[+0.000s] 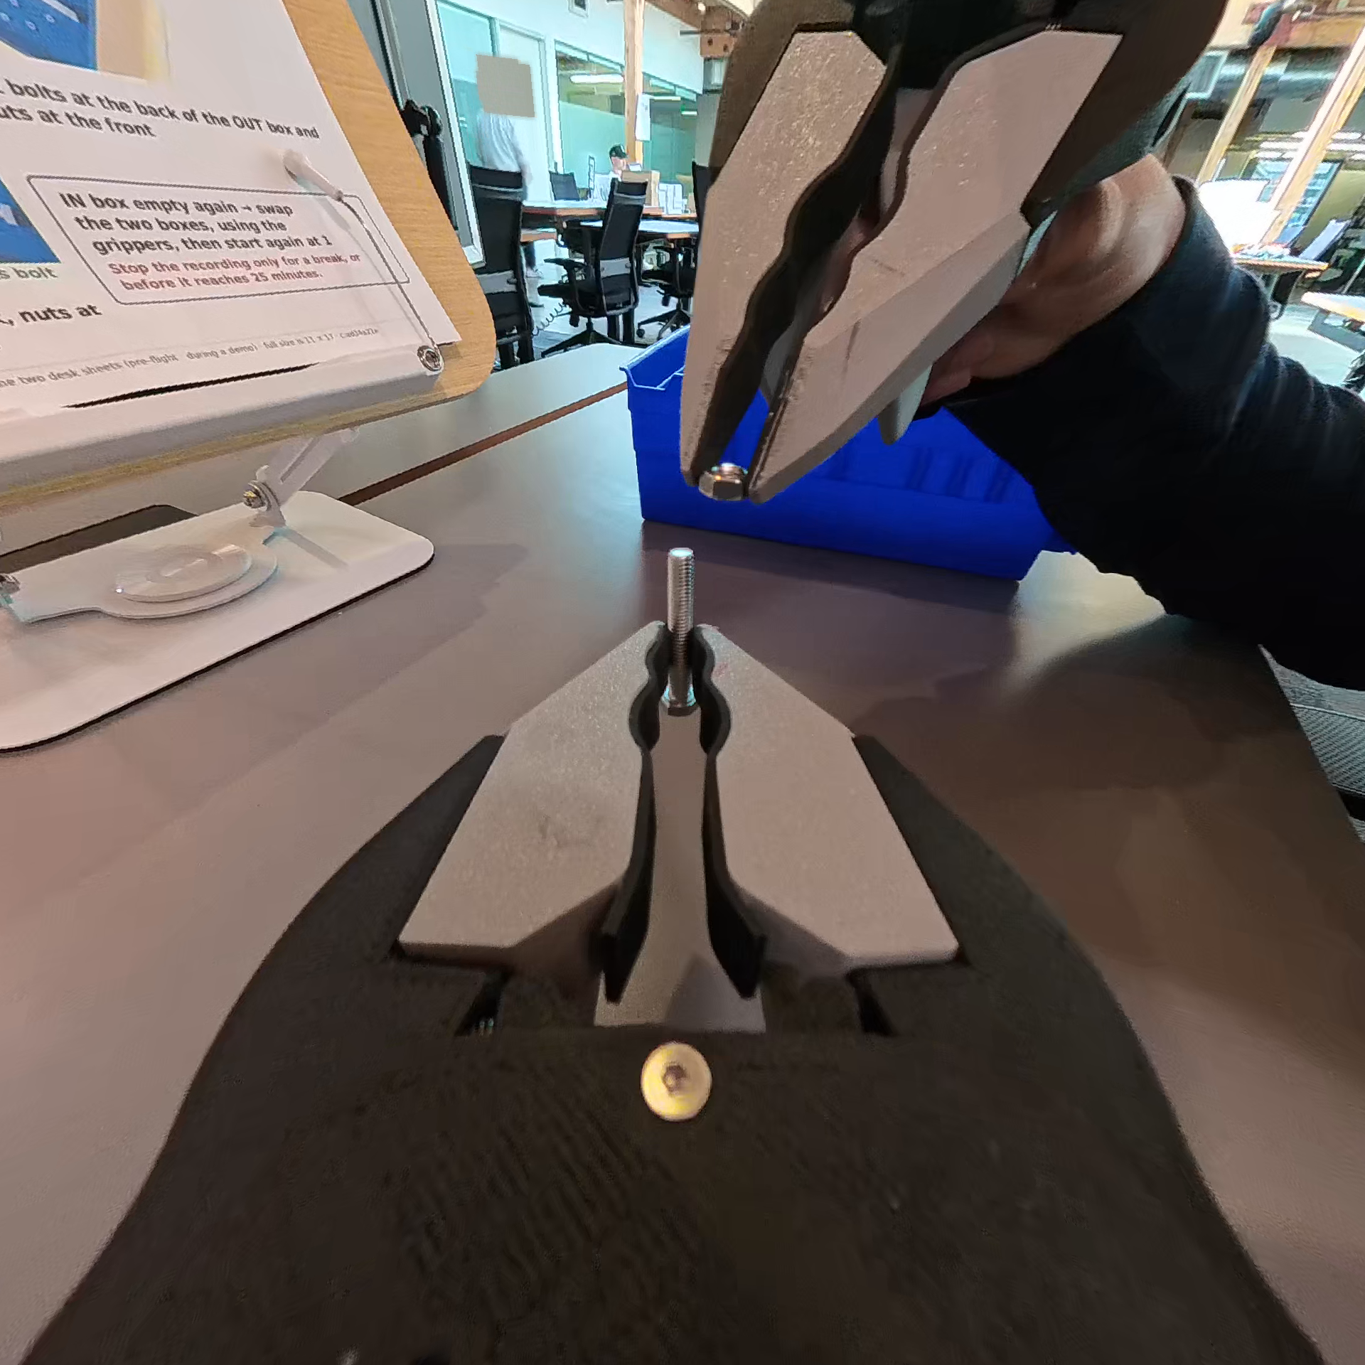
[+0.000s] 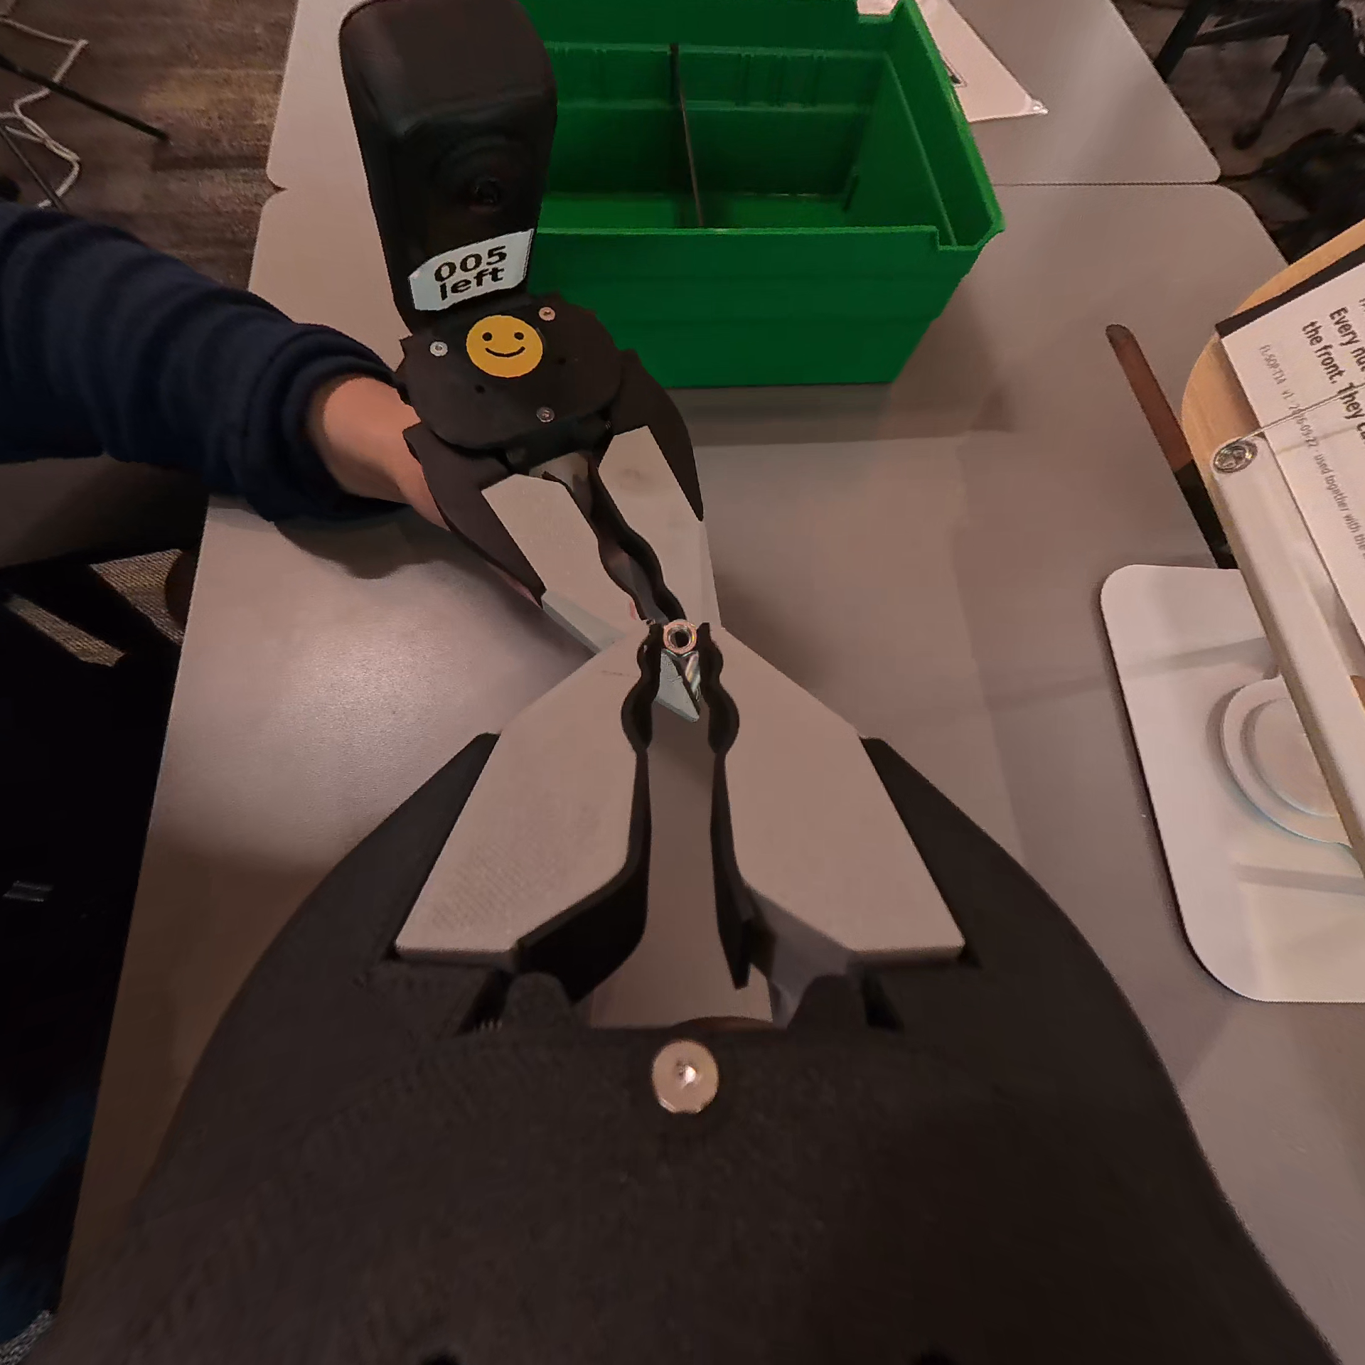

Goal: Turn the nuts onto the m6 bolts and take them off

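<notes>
Clamping a bolt (image 1: 679,620) upright at centre frame, the left gripper (image 1: 681,641) holds its head between the fingertips, threads pointing up. Above it, upper right of the left wrist view, the right gripper (image 1: 725,481) pinches a nut (image 1: 722,481), apart from the bolt tip. A blue bin (image 1: 886,510) sits behind on the table (image 1: 443,702); a green bin (image 2: 775,295) shows at the top of the right wrist view.

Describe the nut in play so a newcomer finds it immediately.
Start at the blue bin on the dark table. In front of it, the right hand-held gripper points downward. The nut is the small silver hexagon pinched at its tips, above the upright bolt.
</notes>
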{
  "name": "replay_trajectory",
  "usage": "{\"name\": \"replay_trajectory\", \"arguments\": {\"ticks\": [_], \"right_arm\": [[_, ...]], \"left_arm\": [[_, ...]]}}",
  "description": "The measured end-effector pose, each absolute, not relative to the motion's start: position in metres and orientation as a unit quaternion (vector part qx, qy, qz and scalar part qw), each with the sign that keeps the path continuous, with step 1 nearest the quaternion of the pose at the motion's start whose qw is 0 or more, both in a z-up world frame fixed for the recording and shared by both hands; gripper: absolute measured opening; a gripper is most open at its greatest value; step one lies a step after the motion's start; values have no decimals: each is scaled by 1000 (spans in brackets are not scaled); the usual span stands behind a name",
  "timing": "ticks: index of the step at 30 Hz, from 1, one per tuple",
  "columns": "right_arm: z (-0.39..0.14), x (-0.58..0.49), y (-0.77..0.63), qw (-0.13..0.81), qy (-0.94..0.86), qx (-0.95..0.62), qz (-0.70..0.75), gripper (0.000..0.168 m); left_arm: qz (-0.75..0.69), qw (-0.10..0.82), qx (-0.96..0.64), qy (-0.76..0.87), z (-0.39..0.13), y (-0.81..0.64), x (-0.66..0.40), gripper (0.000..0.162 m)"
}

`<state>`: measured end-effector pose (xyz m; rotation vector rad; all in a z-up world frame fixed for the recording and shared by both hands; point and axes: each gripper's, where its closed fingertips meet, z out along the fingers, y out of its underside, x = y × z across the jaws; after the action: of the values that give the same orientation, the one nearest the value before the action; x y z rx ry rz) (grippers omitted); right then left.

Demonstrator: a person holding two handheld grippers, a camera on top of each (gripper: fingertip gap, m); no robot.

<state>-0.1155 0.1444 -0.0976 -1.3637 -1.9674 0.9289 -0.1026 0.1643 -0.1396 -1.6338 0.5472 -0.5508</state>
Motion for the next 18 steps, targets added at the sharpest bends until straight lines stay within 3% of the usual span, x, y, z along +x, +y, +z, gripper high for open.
{"name": "replay_trajectory", "arguments": {"ticks": [18], "right_arm": [[-110, -118, 149, 274, -740, -519, 327, 7]], "left_arm": [[-224, 622, -711, 240, -138, 165, -101, 3]]}}
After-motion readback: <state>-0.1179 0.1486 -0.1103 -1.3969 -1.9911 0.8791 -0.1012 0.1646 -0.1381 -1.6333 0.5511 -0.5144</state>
